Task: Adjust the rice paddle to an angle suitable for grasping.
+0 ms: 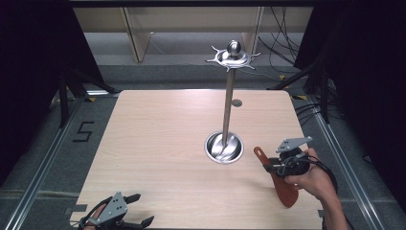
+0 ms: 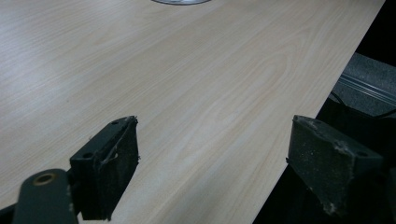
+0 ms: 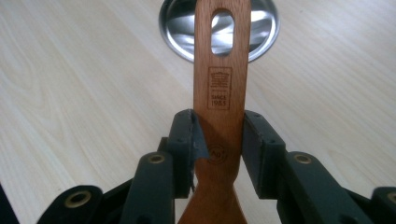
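At the right front of the table (image 1: 158, 143), the right hand-held gripper (image 3: 218, 135) was pinching the handle of a wooden spatula (image 3: 220, 93), one pad on each edge of the handle. The spatula's handle end, with its oval hanging hole, pointed toward the round base (image 1: 224, 148) of a steel stand (image 1: 229, 96), near it but apart from it. The blade lay toward the person's hand (image 1: 313, 179). At the near left corner, the left hand-held gripper (image 1: 139, 209) had its jaws spread wide, with nothing between them.
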`<state>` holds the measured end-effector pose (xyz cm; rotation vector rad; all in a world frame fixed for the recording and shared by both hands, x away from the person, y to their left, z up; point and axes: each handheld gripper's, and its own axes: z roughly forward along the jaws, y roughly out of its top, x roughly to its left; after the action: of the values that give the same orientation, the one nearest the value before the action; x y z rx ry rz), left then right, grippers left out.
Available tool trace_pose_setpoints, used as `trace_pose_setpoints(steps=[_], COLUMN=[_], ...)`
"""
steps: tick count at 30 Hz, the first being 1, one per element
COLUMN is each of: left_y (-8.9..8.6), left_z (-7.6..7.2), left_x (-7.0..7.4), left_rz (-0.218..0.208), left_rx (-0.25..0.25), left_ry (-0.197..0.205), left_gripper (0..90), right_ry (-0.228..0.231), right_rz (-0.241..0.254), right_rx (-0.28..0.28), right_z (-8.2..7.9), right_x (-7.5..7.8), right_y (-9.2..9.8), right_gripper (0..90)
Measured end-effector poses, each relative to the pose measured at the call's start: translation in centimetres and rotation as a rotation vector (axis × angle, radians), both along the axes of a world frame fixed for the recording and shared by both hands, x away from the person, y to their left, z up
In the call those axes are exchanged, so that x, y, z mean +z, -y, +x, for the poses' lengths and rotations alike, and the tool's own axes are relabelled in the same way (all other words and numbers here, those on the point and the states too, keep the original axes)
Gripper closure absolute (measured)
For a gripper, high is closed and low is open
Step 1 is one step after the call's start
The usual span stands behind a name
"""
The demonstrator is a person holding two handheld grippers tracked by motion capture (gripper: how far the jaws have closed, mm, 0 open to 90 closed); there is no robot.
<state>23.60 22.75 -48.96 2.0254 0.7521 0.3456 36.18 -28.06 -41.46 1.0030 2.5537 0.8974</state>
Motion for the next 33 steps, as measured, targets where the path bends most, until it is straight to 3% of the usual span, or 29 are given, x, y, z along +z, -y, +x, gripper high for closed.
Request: trace_pose_setpoints(steps=[1,2,3,5,11,13,20,23,25,26,30,31,33], left_y=[-0.1,-0.1,-0.1,-0.1,-0.1,-0.1,0.0,-0.1,0.0,0.0,-0.1,0.0,-0.1], left_z=[0.1,0.1,0.0,0.0,0.1,0.1,-0.1,0.1,0.0,0.0,0.0,0.0,0.1], left_x=[0.1,0.0,0.0,0.0,0.0,0.0,-0.1,0.0,-0.1,-0.1,-0.1,-0.1,-0.1], left_rz=[0.018,0.016,0.015,0.012,0.014,0.013,0.001,0.010,0.001,-0.003,0.010,-0.011,0.016], left_rx=[-0.008,-0.007,-0.006,-0.006,-0.004,-0.003,0.018,0.001,0.019,0.018,0.015,0.016,0.015], left_ry=[0.001,0.000,0.000,-0.001,0.001,0.001,-0.020,0.000,-0.019,-0.017,-0.014,-0.014,-0.012], left_gripper=[15.8,15.8,15.8,15.8,15.8,15.8,15.8,15.8,15.8,15.8,15.8,15.8,15.8], right_ry=[-0.020,0.008,-0.013,0.022,0.033,0.060,0.106,0.128,0.140,0.162,0.187,0.197,0.229], right_rz=[0.000,0.023,0.014,0.031,0.080,0.087,0.147,0.167,0.186,0.203,0.211,0.221,0.226], right_rx=[-0.001,-0.005,-0.006,-0.012,-0.051,-0.022,-0.048,-0.046,-0.047,-0.051,-0.032,-0.038,-0.029], right_z=[-0.1,-0.1,-0.2,-0.3,-0.8,-0.7,-1.0,-1.1,-1.1,-1.1,-1.0,-1.0,-0.8], right_x=[0.2,0.1,0.5,0.6,1.8,2.1,3.5,4.2,4.8,4.9,6.1,6.3,6.6], right_y=[0.1,0.3,0.5,0.7,1.3,1.6,2.2,2.2,2.2,2.1,1.9,1.8,1.6], right_gripper=[67.0,67.0,67.0,67.0,67.0,67.0,67.0,67.0,67.0,67.0,67.0,67.0,67.0])
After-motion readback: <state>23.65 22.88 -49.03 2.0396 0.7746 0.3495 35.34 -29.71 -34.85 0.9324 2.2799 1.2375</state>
